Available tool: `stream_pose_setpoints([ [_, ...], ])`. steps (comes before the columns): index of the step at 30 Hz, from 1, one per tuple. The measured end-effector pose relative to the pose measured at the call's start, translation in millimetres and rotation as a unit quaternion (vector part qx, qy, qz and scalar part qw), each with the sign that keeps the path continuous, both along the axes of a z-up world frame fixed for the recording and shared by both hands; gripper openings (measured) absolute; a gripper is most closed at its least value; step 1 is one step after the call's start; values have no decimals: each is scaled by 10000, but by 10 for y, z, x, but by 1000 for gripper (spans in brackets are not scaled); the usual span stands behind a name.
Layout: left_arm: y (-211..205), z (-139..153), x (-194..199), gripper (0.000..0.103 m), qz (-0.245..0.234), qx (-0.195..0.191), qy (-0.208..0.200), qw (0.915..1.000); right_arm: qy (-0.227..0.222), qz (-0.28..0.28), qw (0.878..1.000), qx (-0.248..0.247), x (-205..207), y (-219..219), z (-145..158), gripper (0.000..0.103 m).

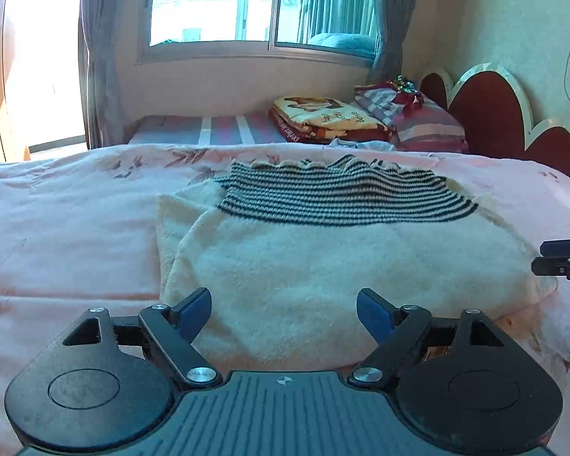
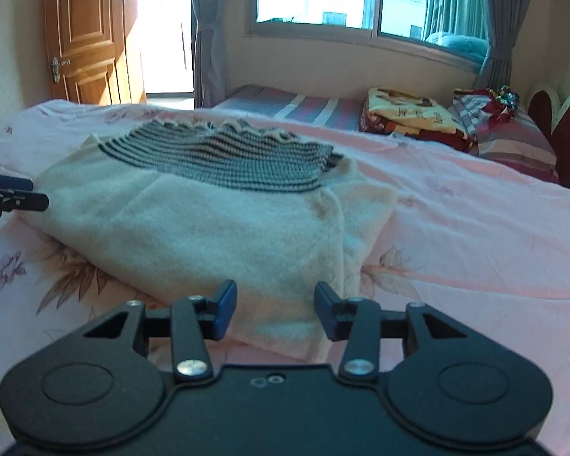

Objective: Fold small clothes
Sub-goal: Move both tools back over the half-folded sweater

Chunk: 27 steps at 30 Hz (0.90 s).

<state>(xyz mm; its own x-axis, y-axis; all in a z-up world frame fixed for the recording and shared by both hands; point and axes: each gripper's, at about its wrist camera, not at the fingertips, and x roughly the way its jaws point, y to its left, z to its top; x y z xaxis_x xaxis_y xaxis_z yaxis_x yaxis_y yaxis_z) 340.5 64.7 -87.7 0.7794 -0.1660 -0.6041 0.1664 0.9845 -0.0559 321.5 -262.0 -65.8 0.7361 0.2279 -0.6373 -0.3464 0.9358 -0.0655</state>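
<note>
While both jaws gape empty, left gripper [image 1: 284,313] wide, right gripper [image 2: 275,311] narrower, sweater [image 1: 323,262] near hem partly hidden.

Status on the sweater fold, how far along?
Done: the fluffy cream sweater with the black-striped band lies on the pink floral bedspread with its sides already folded in. In hand: nothing; the left gripper and the right gripper are open at its near edge. Left: probably the final fold over.
</note>
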Motion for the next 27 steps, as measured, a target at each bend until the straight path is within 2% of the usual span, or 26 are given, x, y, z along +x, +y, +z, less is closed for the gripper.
stream_pose_setpoints([
  [2,-65,10,157,83,-28,-42,29,10000,1,-142,9999,12,205,45,17,43],
  [4,-102,-61,315,83,53,90,215,9997,153,-200,9994,227,394,24,-19,41],
  [6,-49,-210,398,83,92,148,406,9990,309,-323,9990,-12,513,6,-154,41],
  [7,-16,-247,373,83,66,135,276,9995,309,-362,9989,-38,520,-36,-216,43],
  [9,4,-222,356,83,107,130,306,9994,381,-429,9982,173,503,-128,-224,44],
  [11,-109,-100,282,83,119,330,189,9992,309,-503,9980,213,421,-105,-120,45],
  [13,-256,-21,172,83,-169,111,81,9998,52,-162,9987,473,244,36,32,46],
  [15,-444,-38,80,83,-424,-45,107,9990,55,284,9979,585,131,253,72,44],
  [18,-661,-225,12,83,-457,137,293,9984,149,786,9963,317,1,603,-41,44],
  [19,-701,-270,-33,84,-445,262,147,9986,205,802,9966,10,-11,707,-141,44],
  [20,-729,-293,-58,89,-481,346,94,9982,176,776,9966,-220,-25,760,-229,45],
  [22,-725,-272,-64,89,-472,383,92,9981,-72,721,9967,-363,-93,815,-280,47],
  [25,-525,-164,-135,89,-142,203,-28,9997,-134,539,9984,-93,-126,701,-120,46],
  [27,-346,-232,-114,89,95,187,205,9996,-146,270,9995,49,-137,524,-84,46],
])
